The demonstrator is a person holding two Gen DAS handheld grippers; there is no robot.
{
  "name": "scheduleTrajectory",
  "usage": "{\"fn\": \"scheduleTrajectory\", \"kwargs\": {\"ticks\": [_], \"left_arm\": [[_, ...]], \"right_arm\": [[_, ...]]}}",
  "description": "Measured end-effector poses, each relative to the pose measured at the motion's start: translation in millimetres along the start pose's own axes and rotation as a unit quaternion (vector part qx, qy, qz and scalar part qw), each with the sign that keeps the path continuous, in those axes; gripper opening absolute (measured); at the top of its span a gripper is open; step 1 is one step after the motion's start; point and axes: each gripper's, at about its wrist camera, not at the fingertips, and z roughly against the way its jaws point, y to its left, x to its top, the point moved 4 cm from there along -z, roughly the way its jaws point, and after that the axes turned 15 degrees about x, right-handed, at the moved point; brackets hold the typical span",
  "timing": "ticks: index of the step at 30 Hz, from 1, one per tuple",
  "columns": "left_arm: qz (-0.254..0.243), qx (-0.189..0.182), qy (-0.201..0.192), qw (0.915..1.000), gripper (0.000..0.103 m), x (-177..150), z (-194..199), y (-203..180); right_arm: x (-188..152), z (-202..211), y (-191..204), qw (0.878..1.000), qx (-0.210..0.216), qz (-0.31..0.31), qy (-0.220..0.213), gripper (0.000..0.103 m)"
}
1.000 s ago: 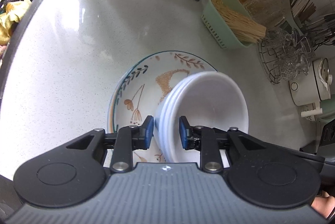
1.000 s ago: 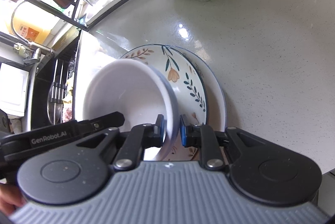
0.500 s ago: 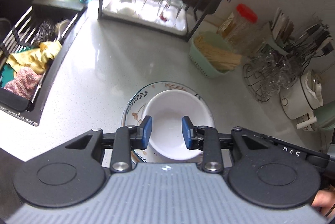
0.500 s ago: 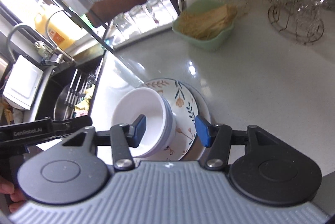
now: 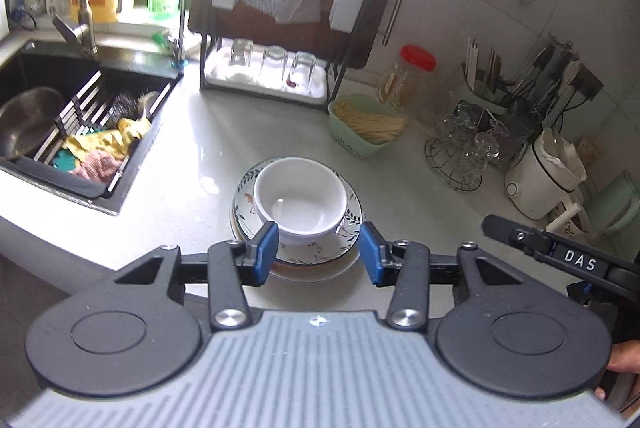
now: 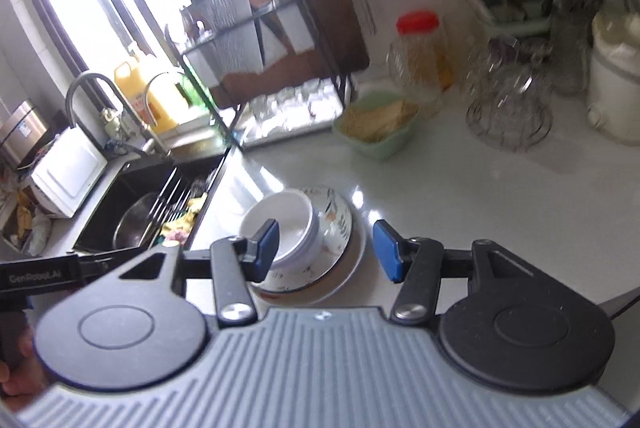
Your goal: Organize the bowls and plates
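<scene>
A stack of white bowls (image 5: 300, 201) sits upright on a floral plate (image 5: 348, 224), which lies on other plates on the pale countertop. The stack also shows in the right wrist view, bowls (image 6: 284, 228) on the plates (image 6: 340, 228). My left gripper (image 5: 318, 254) is open and empty, held above and in front of the stack. My right gripper (image 6: 328, 248) is open and empty, also raised back from the stack, its jaws spread wide.
A black sink (image 5: 48, 123) with rack and cloths lies at the left. A dish rack (image 5: 276, 67) with glasses stands behind. A green basket (image 5: 364, 131), red-lidded jar (image 5: 408, 79), wire glass holder (image 5: 464, 151) and white cooker (image 5: 544, 179) line the right.
Both grippers let go of the bowls, opened and pulled up and back. The bowls, tilted a second ago, now sit flat on the plates.
</scene>
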Motion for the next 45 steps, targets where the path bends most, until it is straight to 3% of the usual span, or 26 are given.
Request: {"fn": "scheduleTrajectory", "kwargs": {"ticks": [5,12,27,29,30,32,33,35,45], "left_arm": [[0.001,-0.01,-0.037,0.9992,0.053,-14,45,0],[-0.023,0.025,-0.081,0.9961,0.054,-41,81,-1],[-0.021,0.054,-0.072,0.9957,0.054,-100,94,18],[-0.019,0.056,-0.069,0.9959,0.06,-104,96,20],[-0.018,0.058,-0.068,0.9959,0.068,-106,98,21],[-0.018,0.058,-0.068,0.9958,0.08,-109,101,21],[-0.019,0.055,-0.068,0.996,0.087,-110,102,21],[-0.023,0.055,-0.068,0.9959,0.092,-113,102,19],[-0.027,0.071,-0.049,0.9959,0.096,-122,97,19]], "right_arm": [[-2,42,18,0.997,-0.005,0.048,-0.053,0.056],[-15,77,34,0.992,-0.004,0.087,-0.094,0.056],[-78,100,45,0.992,-0.028,0.094,-0.074,0.056],[-83,103,43,0.993,-0.032,0.089,-0.071,0.056],[-86,103,43,0.993,-0.033,0.087,-0.068,0.059],[-91,105,43,0.993,-0.033,0.092,-0.064,0.09],[-93,107,43,0.993,-0.033,0.095,-0.066,0.095],[-96,109,42,0.993,-0.033,0.092,-0.064,0.103],[-105,110,40,0.995,-0.035,0.074,-0.058,0.103]]}}
